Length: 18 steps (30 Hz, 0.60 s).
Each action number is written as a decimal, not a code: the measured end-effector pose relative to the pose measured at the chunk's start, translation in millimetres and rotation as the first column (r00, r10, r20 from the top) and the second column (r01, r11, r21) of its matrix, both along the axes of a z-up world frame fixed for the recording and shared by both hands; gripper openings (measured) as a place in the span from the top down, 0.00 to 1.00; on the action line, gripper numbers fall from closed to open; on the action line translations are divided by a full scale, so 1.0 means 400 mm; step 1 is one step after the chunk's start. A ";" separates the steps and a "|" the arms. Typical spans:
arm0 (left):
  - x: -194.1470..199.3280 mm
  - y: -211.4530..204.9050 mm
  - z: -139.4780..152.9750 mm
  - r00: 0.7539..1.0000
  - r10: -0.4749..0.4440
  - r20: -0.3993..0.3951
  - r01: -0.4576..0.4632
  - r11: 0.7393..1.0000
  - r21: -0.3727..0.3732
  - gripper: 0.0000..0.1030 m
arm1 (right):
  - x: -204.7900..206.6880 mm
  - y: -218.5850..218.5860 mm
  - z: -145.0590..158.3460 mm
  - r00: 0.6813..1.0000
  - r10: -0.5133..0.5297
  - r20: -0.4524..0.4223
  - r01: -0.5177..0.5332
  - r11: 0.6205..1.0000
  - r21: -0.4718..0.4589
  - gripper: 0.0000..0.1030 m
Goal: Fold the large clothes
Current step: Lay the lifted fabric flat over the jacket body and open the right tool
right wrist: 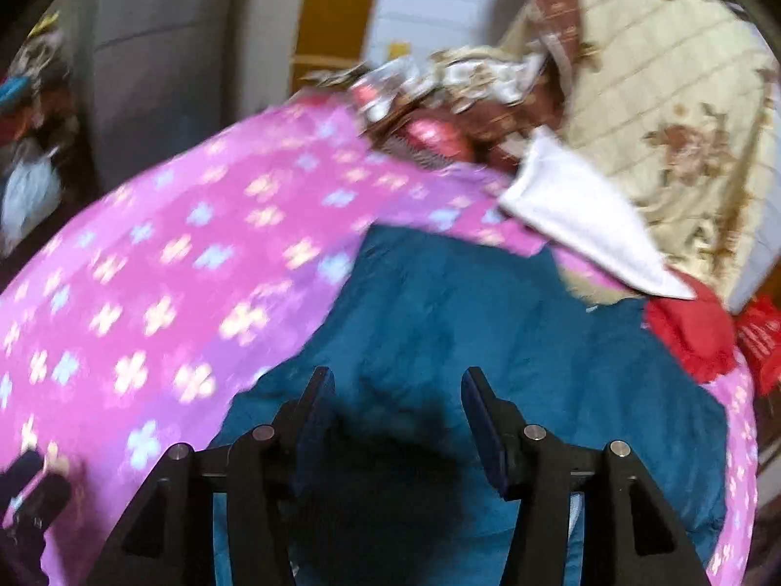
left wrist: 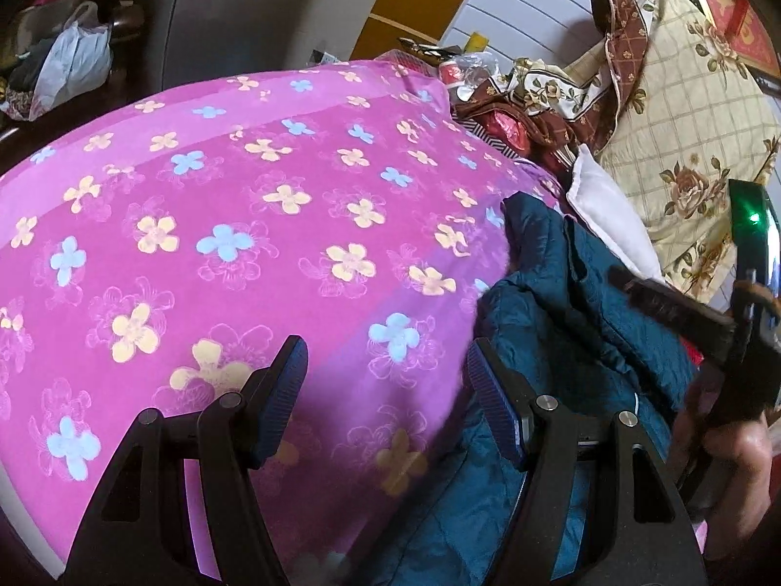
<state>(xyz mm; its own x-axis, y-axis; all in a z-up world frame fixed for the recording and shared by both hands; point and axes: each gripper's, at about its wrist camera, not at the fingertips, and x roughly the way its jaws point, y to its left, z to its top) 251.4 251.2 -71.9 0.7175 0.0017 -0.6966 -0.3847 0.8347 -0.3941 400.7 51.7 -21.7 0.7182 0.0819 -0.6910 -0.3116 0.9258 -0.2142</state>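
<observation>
A teal quilted jacket (left wrist: 561, 303) lies bunched on a bed covered by a pink flowered sheet (left wrist: 195, 224). My left gripper (left wrist: 385, 356) is open above the sheet at the jacket's left edge. Its right finger (left wrist: 493, 405) is against the teal fabric, and nothing is between the pads. A hand (left wrist: 742, 454) at the right edge holds the other gripper over the jacket. In the blurred right wrist view, my right gripper (right wrist: 396, 381) stands open just above the jacket (right wrist: 488, 303), with teal cloth below the gap and no pad pressing on it.
A cream floral quilt (left wrist: 683, 146) and a white pillow (left wrist: 605, 205) are piled at the back right. A red cloth (right wrist: 688, 337) lies beside the jacket. Small clutter sits at the bed's far end, and a white plastic bag (left wrist: 73, 63) is off the bed at the left.
</observation>
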 end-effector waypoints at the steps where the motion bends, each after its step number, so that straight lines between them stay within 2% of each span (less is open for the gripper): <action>1: 0.002 0.000 -0.004 1.000 -0.001 -0.006 0.001 1.000 -0.007 0.34 | 0.014 -0.009 0.001 0.999 -0.036 0.011 0.036 0.999 -0.001 0.50; 4: 0.006 -0.004 -0.011 1.000 -0.008 -0.018 0.008 1.000 -0.007 0.34 | 0.088 -0.033 -0.024 0.986 -0.163 0.017 0.164 0.986 -0.040 0.51; 6: 0.009 -0.009 -0.013 1.000 -0.012 -0.021 0.011 1.000 -0.002 0.34 | 0.139 -0.036 -0.060 0.977 -0.213 -0.020 0.211 0.975 -0.065 0.55; 7: 0.012 -0.012 -0.014 1.000 -0.014 -0.021 0.014 1.000 0.004 0.34 | 0.159 -0.034 -0.081 0.975 -0.215 -0.058 0.211 0.975 -0.065 0.55; 9: 0.016 -0.017 -0.015 1.000 -0.022 -0.018 0.022 1.000 0.006 0.34 | 0.193 -0.025 -0.133 0.967 -0.170 -0.187 0.167 0.985 -0.033 0.55; 10: 0.019 -0.020 -0.016 1.000 -0.026 -0.018 0.026 1.000 0.011 0.34 | 0.199 -0.023 -0.145 0.965 -0.164 -0.206 0.161 0.986 -0.031 0.55; 11: 0.023 -0.026 -0.017 0.999 -0.031 -0.024 0.031 0.999 0.020 0.34 | 0.197 -0.021 -0.146 0.966 -0.161 -0.200 0.158 0.987 -0.028 0.55; 15: 0.023 -0.038 -0.012 0.998 -0.052 -0.034 0.053 0.998 0.031 0.34 | 0.150 -0.066 -0.099 0.970 -0.126 -0.209 0.145 0.986 0.079 0.55; 18: 0.013 -0.046 0.000 0.998 -0.062 -0.031 0.064 0.997 0.053 0.34 | 0.056 -0.148 -0.038 0.979 -0.138 -0.151 0.158 0.979 0.127 0.55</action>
<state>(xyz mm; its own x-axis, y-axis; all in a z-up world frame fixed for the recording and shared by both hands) 256.8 232.8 -72.1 0.6965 -0.0045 -0.7175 -0.3415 0.8774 -0.3370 422.9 -7.4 -36.9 0.6263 0.0837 -0.7751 -0.1868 0.9814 -0.0450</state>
